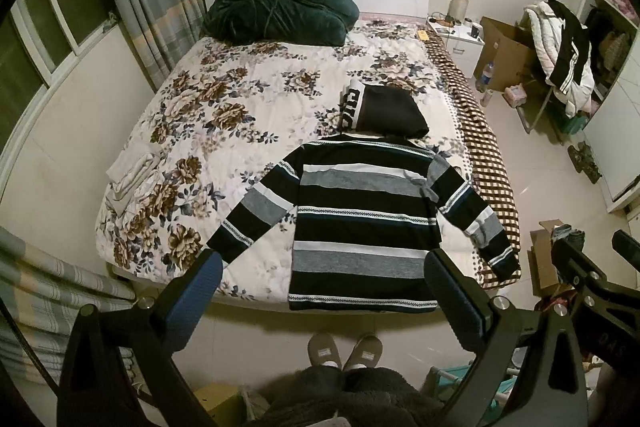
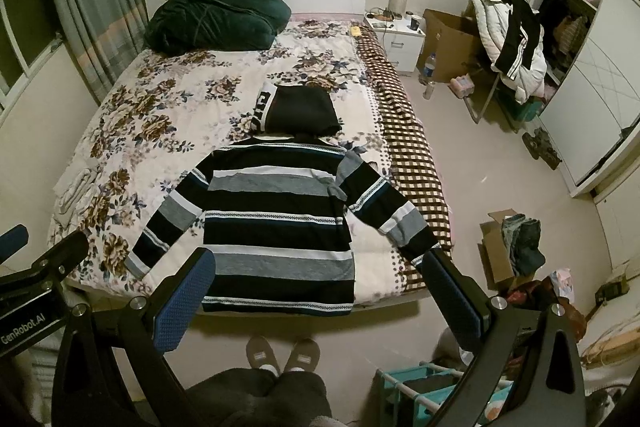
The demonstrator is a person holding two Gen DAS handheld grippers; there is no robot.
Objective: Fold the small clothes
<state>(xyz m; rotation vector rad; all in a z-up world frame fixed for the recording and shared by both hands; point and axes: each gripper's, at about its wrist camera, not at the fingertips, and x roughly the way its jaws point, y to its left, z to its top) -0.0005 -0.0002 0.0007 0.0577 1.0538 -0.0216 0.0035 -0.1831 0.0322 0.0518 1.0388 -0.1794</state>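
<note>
A striped hooded sweater [image 1: 360, 223] in black, grey and white lies flat on the bed, back up, sleeves spread, hood at the far end. It also shows in the right wrist view [image 2: 276, 227]. Its hem hangs at the bed's near edge. My left gripper [image 1: 324, 291] is open and empty, held high above the hem. My right gripper [image 2: 320, 291] is open and empty, also raised in front of the hem. The right gripper's body shows at the right of the left view [image 1: 588, 279]. The left gripper's body shows at the left of the right view [image 2: 36, 279].
The bed [image 1: 248, 99] has a floral quilt and a dark green blanket [image 1: 280, 7] at the head. Folded pale clothes [image 1: 132, 175] lie at its left edge. A checked blanket [image 1: 480, 131] runs along the right side. Boxes [image 2: 504, 251], a chair with clothes [image 2: 516, 43] and a nightstand [image 2: 396, 35] stand at right.
</note>
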